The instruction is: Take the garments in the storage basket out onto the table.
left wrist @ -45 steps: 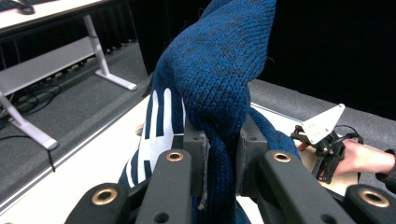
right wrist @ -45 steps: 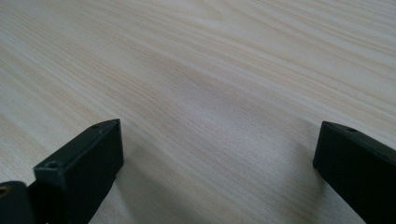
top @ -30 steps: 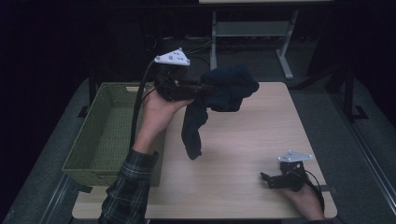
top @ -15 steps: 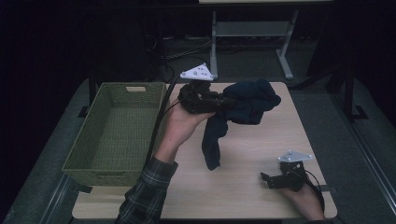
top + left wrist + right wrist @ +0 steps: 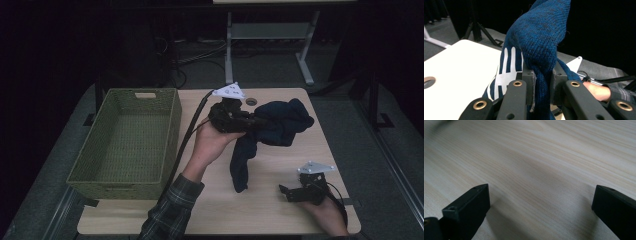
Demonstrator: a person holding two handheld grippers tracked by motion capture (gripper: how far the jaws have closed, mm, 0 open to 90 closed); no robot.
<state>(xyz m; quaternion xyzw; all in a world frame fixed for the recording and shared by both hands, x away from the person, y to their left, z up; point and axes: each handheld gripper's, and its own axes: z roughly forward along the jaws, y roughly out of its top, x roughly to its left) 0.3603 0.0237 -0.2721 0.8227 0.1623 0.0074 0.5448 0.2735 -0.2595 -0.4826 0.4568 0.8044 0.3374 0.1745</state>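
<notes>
Table (image 5: 280, 210): left gripper (image 5: 541, 82) pinches blue sweater (image 5: 541, 32).

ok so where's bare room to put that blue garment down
Bare: the green basket interior, and the table front strip between the left sleeve and the right gripper. Crowded: centre right, where the blue garment hangs from the left gripper.

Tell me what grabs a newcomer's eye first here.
The dark blue knitted garment, pinched in the left gripper and hanging above the middle of the pale wooden table. Next, the green woven rectangular basket at the table's left side. The right gripper rests open near the front right corner.
</notes>
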